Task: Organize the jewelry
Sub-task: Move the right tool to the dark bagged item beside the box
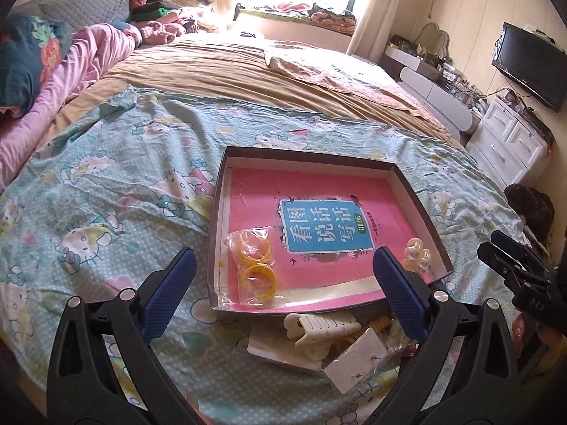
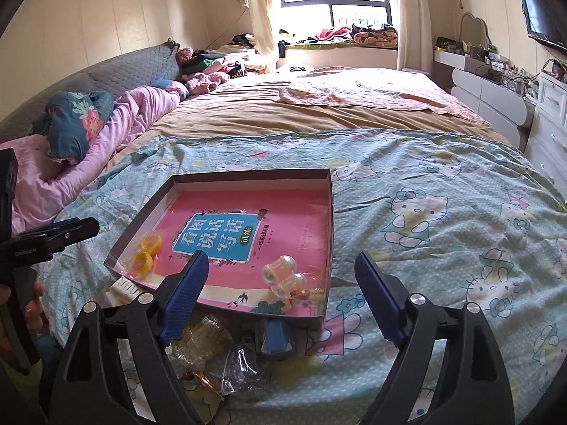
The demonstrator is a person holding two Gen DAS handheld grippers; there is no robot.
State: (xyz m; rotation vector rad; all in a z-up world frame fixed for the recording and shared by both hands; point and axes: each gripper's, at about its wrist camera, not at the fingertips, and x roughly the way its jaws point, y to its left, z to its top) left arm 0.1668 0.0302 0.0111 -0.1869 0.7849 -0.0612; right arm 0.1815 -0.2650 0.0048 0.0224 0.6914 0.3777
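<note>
A shallow dark box (image 1: 308, 154) lined with a pink book lies on the bed. A clear bag of yellow rings (image 1: 253, 265) sits in its near left corner, a pearl hair clip (image 1: 418, 256) near its right corner. My left gripper (image 1: 283, 255) hovers open above the box's front edge, holding nothing. Below it lie a cream hair claw (image 1: 319, 333) and a white earring card (image 1: 358, 359). In the right wrist view my right gripper (image 2: 281, 260) stands open and empty over the pearl hair clip (image 2: 280, 278) in the box (image 2: 248, 173); the yellow rings (image 2: 147, 253) lie left.
Loose pieces lie in front of the box: an amber clear clip (image 2: 198, 340), a crinkled plastic bag (image 2: 241, 364), a blue item (image 2: 276, 336). The cartoon-print sheet (image 2: 443, 219) spreads to the right. Pillows (image 1: 32, 56) lie far left, white drawers (image 1: 510, 141) stand far right.
</note>
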